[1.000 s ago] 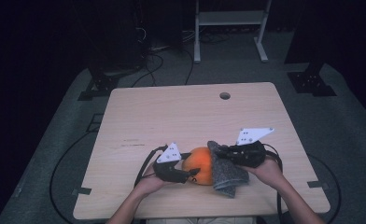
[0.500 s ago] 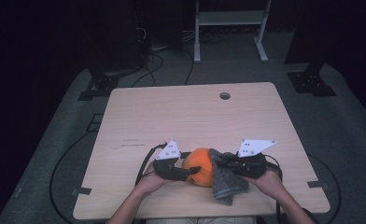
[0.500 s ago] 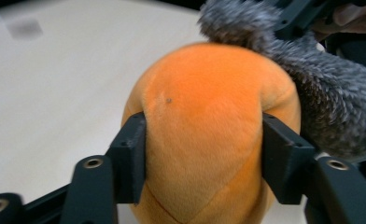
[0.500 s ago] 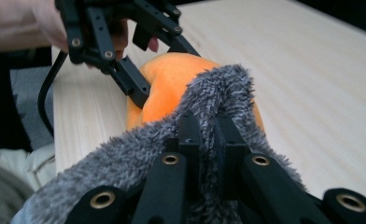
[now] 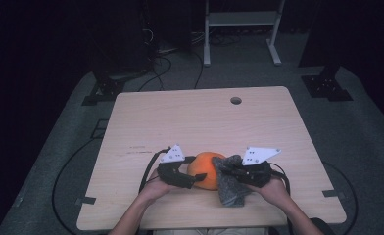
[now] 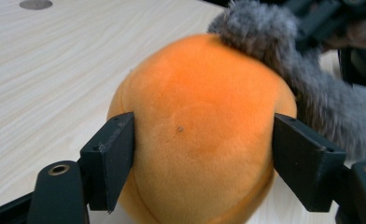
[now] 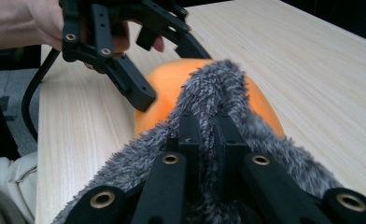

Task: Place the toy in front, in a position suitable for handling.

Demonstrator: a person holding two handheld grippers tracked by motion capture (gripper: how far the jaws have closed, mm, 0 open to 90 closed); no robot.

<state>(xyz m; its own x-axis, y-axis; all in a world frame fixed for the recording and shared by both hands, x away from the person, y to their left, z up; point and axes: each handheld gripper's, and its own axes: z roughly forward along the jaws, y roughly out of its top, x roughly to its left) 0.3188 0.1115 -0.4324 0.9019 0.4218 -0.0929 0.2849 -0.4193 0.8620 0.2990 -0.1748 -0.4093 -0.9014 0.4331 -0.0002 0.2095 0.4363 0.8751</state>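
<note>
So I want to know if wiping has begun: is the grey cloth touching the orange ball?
Touching. The left gripper view shows the grey cloth draped against the orange ball at its upper right, with no gap between them.

Wooden table (image 5: pixel 180 117) (orange plush ball (image 5: pixel 205 169) on it)

You face a pale wooden bench (image 5: pixel 180 117) with a round hole (image 5: pixel 236 100), on grey carpet (image 5: pixel 72 147); behind, a white frame (image 5: pixel 241 19) and cables (image 5: pixel 165 61) in darkness.
</note>
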